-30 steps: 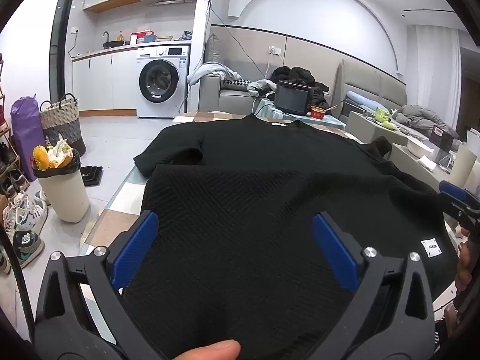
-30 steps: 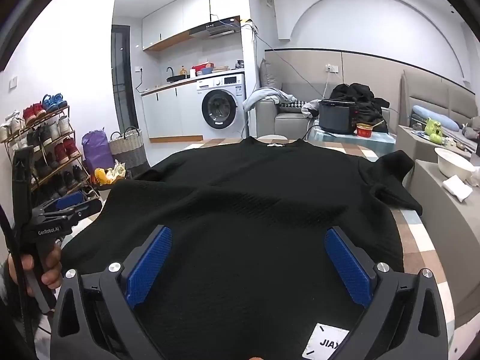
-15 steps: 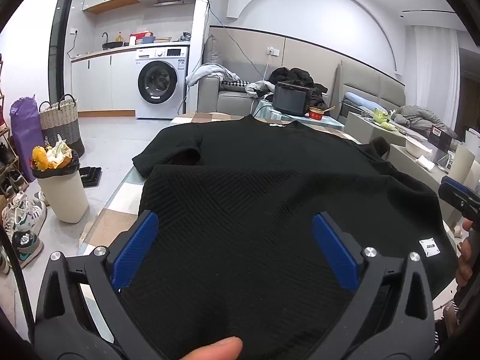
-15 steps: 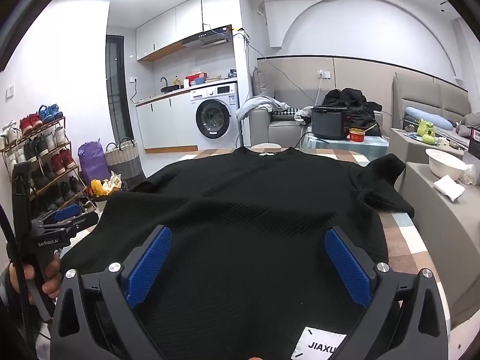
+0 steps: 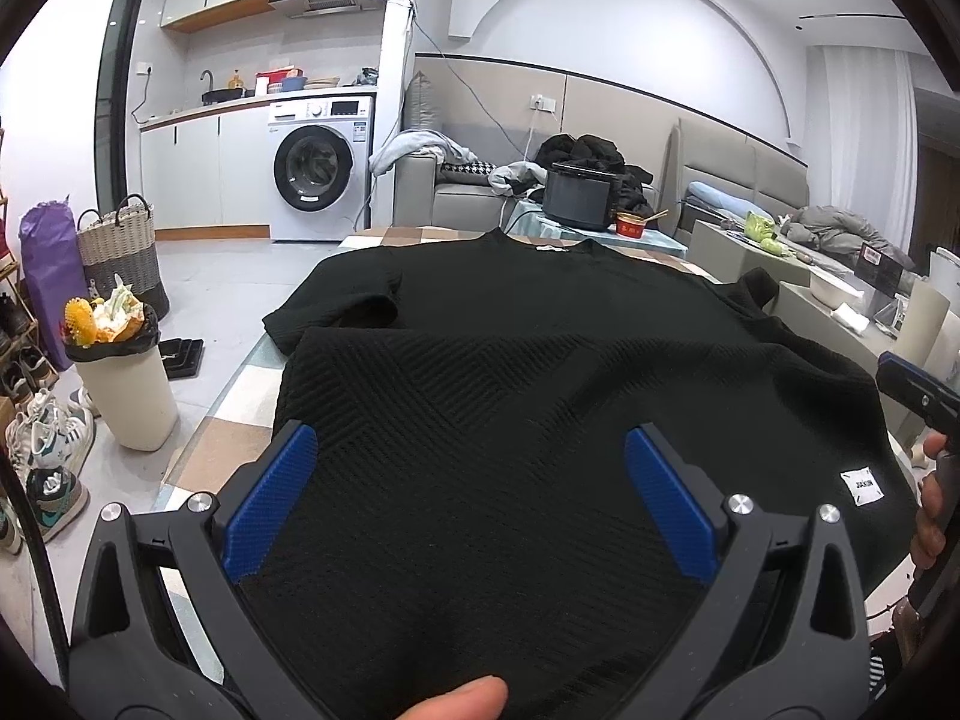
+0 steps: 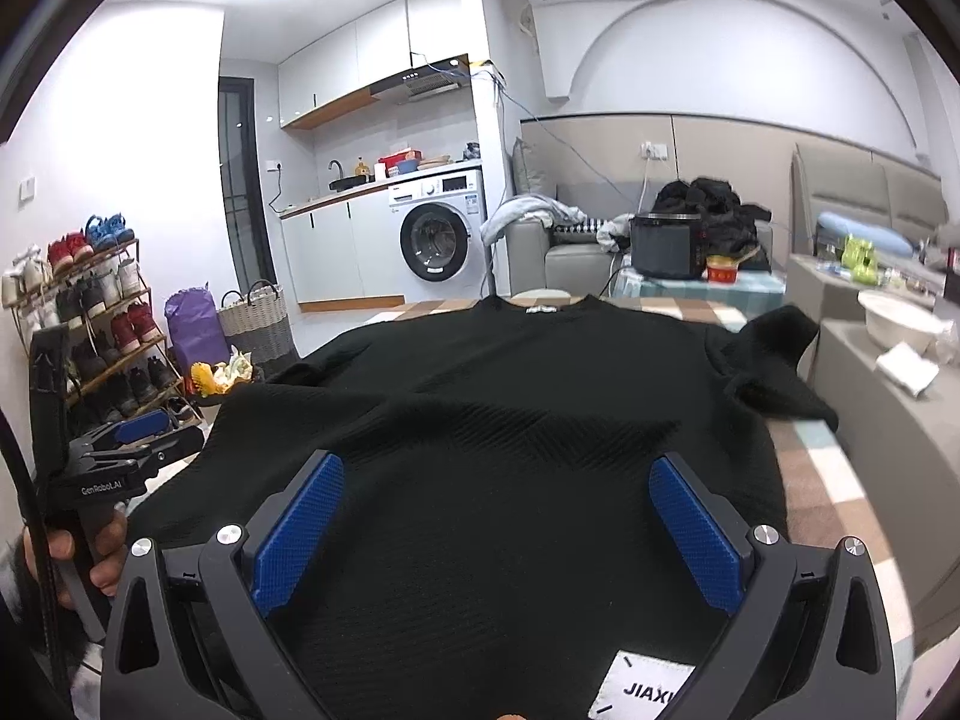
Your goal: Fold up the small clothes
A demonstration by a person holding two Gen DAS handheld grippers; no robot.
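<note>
A black short-sleeved knit top (image 5: 492, 360) lies flat on the checked table, collar at the far end, hem towards me; it also shows in the right wrist view (image 6: 528, 408). A white label (image 5: 861, 485) sits near its right hem corner and shows large in the right wrist view (image 6: 645, 687). My left gripper (image 5: 474, 468) is open over the hem's left part, its blue pads (image 5: 270, 504) wide apart. My right gripper (image 6: 498, 498) is open over the hem's right part. Neither holds cloth. Each gripper appears at the edge of the other's view.
The checked table (image 5: 210, 438) drops off at the left, beside a full waste bin (image 5: 120, 372) and shoes on the floor. A shoe rack (image 6: 90, 324) stands left. A low table with a black appliance (image 5: 579, 204) lies beyond the collar. Grey units (image 6: 870, 372) stand right.
The right wrist view has tilted upwards, showing more ceiling and less hem. The left gripper has hardly moved. Both stay open and the top lies as before.
</note>
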